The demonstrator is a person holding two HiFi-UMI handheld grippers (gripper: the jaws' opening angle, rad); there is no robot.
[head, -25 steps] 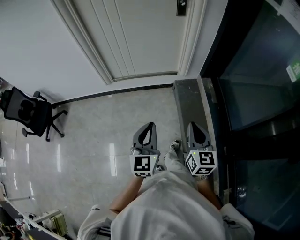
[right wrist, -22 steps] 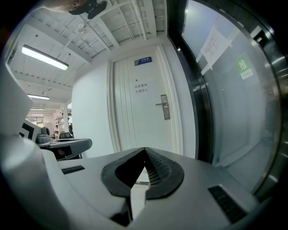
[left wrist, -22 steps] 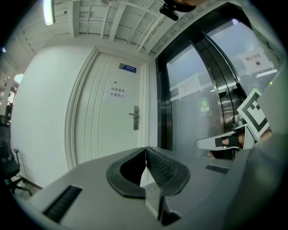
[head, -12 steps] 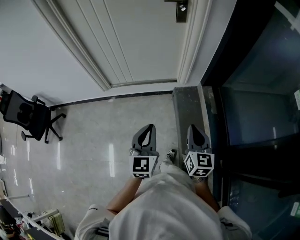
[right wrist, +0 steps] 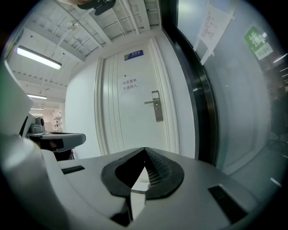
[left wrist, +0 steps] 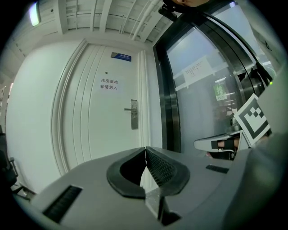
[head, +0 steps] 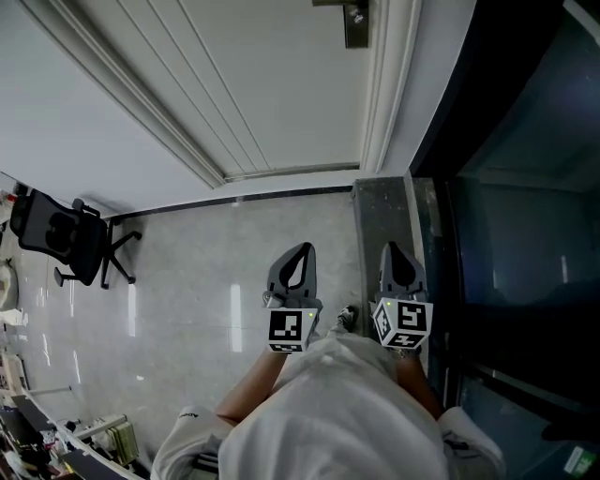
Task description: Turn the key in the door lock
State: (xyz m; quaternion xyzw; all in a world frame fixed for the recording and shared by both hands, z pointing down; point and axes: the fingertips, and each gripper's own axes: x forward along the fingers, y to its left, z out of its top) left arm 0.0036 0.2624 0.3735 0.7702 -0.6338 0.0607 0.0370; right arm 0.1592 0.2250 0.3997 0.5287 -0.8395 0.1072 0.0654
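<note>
Jaws closed on nothing, the left gripper [head: 300, 255] and right gripper [head: 394, 251] face the door lock [head: 354, 21] at 12 o'clock, well apart from it, with the turn not yet begun.

Holding the left gripper [head: 300, 253] and the right gripper [head: 393, 249] side by side and close together, out in front of the torso [head: 342, 412]. Pointing both roughly level toward the door [head: 281, 84], well short of it, neither touching it. Holding the left jaws shut, pads meeting at the tips, with nothing between. Holding the right jaws likewise together and empty. Carrying the marker cubes [head: 288, 330] at the rear ends, away from the door. Reaching toward the door with the bare left forearm [head: 246, 398] and the bare right forearm [head: 419, 386], elbows near the body.
</note>
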